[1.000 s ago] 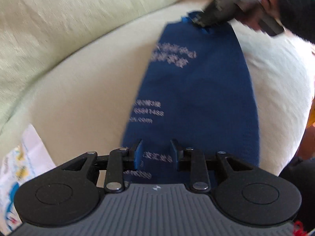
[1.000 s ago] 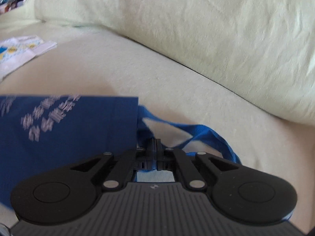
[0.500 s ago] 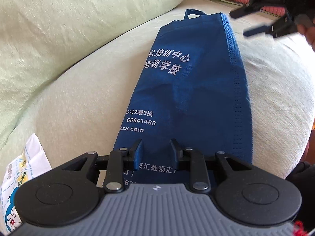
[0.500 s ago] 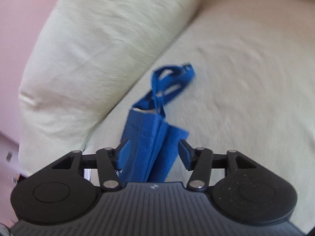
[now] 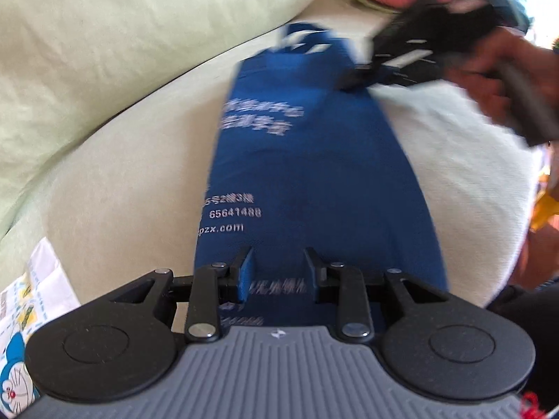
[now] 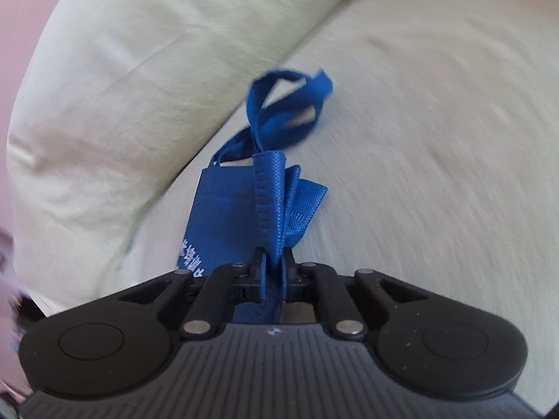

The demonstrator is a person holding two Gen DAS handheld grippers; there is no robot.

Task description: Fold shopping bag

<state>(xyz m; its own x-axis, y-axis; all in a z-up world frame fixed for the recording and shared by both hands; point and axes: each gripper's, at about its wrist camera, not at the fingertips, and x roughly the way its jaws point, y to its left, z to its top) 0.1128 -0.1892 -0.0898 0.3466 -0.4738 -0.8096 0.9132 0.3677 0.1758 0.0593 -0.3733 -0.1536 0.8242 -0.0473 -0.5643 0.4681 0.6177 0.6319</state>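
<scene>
- Far left of the left tool [image 5: 277, 274], down by its housing, there's a cartoon-printed paper packet [image 5: 31, 317] on the sofa cushion [image 5: 115, 188]. Not part of the job, just lying there.
- The left tool sits partway open over the near end of the shopping bag [image 5: 307, 174]. The blue cloth runs between its fingers, but the pads don't look pressed onto it, so I'd say it's only steadying or waiting on that end.
- The bag itself is already a long narrow strip, stretched straight ahead of the left tool toward the back cushion [image 5: 104, 42], printed side up.
- Ahead and to the right, the right tool [image 5: 356, 82] is at the far end of the bag, blurry, with the person's hand [image 5: 503, 73] wrapped round its grip.
- From its own camera the right tool [image 6: 274, 270] has just been closing and is now pinched narrow on the stitched top hem, with the handles [image 6: 283, 111] flopping out past the tips.
- My guess: pinching that hem is what lets the far end get carried back over toward the left tool for the next fold.
</scene>
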